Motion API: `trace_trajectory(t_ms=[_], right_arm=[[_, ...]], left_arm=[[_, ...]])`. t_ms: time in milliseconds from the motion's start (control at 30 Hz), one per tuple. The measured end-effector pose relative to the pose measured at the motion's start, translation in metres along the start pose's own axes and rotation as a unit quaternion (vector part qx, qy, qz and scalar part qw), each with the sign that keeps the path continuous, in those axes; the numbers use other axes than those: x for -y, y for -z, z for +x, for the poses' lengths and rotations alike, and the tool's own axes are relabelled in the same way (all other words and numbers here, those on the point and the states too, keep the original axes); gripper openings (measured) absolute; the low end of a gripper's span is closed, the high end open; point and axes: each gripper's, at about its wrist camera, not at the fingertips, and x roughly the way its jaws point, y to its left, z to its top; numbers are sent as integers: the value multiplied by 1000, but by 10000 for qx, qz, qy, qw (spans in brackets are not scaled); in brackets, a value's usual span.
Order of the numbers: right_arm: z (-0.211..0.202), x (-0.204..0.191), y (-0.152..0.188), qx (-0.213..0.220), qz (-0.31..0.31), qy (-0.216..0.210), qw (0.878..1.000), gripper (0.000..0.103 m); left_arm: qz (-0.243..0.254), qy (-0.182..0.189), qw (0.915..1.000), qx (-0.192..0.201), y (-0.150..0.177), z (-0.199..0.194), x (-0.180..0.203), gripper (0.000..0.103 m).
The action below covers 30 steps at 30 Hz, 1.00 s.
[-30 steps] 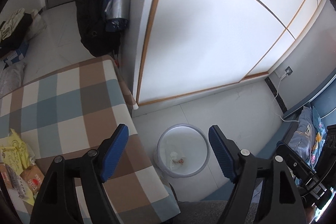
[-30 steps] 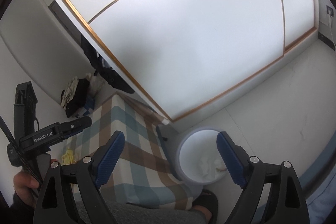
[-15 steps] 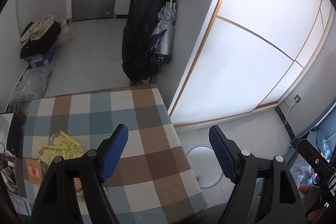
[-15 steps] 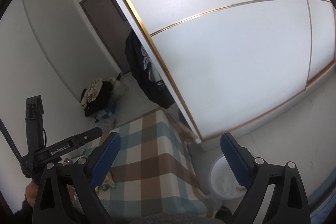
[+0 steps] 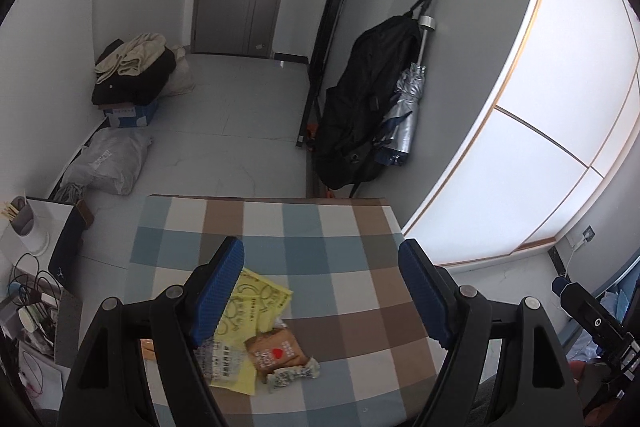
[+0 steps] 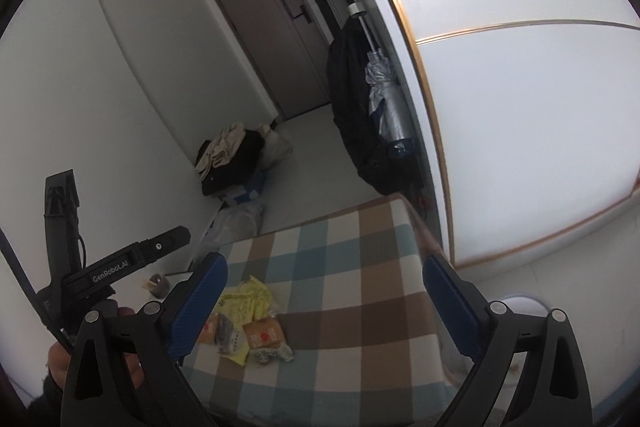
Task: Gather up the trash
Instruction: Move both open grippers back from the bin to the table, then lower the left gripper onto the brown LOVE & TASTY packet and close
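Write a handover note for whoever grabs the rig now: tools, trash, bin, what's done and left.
Left tool: open, empty, above the checked table.
Right tool: open, empty, also over the table.
Trash: yellow wrapper, brown snack packet and crumpled foil wrapper lie clustered at the table's near left.
Bin: on the floor right of the table, only its rim visible.
Done: nothing visibly picked from this pile.
Left: pick up each wrapper, drop it in the bin.
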Motion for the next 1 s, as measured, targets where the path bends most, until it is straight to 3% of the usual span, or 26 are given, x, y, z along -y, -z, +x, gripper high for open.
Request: trace_trajectory(t_ms=[567, 800, 1000], right_arm=[[98, -92, 33, -714, -509, -275, 9958, 103], [139, -111, 45, -1009, -694, -361, 9918, 103], [171, -99, 67, -1267, -581, -322, 9897, 103]], left_arm=[[-802, -695, 9942, -179, 14, -2, -131, 77], [-1184, -172, 9891, -859, 30, 26, -167, 77], [-1146, -158, 9816, -1518, 50, 55, -175, 77]])
